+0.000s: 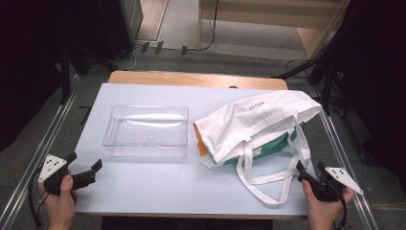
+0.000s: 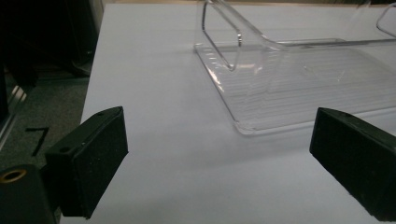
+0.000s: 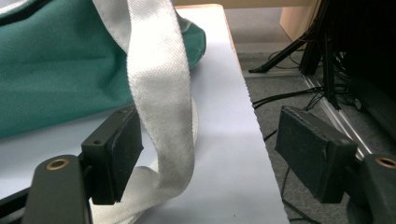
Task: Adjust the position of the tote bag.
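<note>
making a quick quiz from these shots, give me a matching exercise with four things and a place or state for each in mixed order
Things:
1. clear plastic bin
2. tote bag
3. left gripper
4. bag strap

Places or states:
A. lies on its side on the right half of the table
B. hangs between the open jaws of the right gripper
C. empty, on the left half of the table
D. open, held near the table's front left corner

Pairs: 1-C, 2-A, 3-D, 4-B
</note>
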Demonstrator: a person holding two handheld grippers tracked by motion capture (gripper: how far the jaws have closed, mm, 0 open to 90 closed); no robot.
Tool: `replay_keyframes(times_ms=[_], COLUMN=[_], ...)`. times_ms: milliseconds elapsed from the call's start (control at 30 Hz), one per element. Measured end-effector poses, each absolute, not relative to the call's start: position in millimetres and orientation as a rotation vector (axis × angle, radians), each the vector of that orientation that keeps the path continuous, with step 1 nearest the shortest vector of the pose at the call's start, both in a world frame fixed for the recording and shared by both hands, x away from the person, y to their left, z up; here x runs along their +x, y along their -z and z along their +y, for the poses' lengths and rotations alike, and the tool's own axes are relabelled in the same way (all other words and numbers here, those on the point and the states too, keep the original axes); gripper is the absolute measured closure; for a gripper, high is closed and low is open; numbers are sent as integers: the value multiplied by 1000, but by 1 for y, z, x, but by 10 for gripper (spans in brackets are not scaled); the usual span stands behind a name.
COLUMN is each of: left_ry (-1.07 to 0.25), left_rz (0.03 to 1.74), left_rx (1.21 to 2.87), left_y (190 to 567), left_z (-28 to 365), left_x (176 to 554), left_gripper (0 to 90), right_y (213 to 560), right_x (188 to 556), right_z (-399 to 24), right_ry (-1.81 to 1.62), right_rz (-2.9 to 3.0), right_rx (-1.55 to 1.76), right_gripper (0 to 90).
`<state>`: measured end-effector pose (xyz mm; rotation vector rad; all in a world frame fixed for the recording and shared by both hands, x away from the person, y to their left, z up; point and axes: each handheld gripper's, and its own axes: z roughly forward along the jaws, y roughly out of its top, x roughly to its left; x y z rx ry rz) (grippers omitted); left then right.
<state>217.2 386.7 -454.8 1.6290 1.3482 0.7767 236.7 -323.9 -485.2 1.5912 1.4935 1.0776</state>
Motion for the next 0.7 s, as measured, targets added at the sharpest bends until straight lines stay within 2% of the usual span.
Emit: replay_keyframes(times_ms=[233, 533, 700], left_ry=[-746, -607, -560], left_rz=[1270, 1074, 986], left_rx=[1622, 1716, 1795], left_y=[443, 434, 437], left_z=[353, 272, 226], left_x=[207, 205, 212], left_gripper=[65, 77, 78], right_y=[470, 449, 445], right_x=[237, 255, 264], right_z=[-324, -320, -317], right_ry=[-1134, -1205, -1214], right_rz=[1465, 1454, 1485], right_rx=[1557, 1528, 1518], right_gripper=[287, 386, 393])
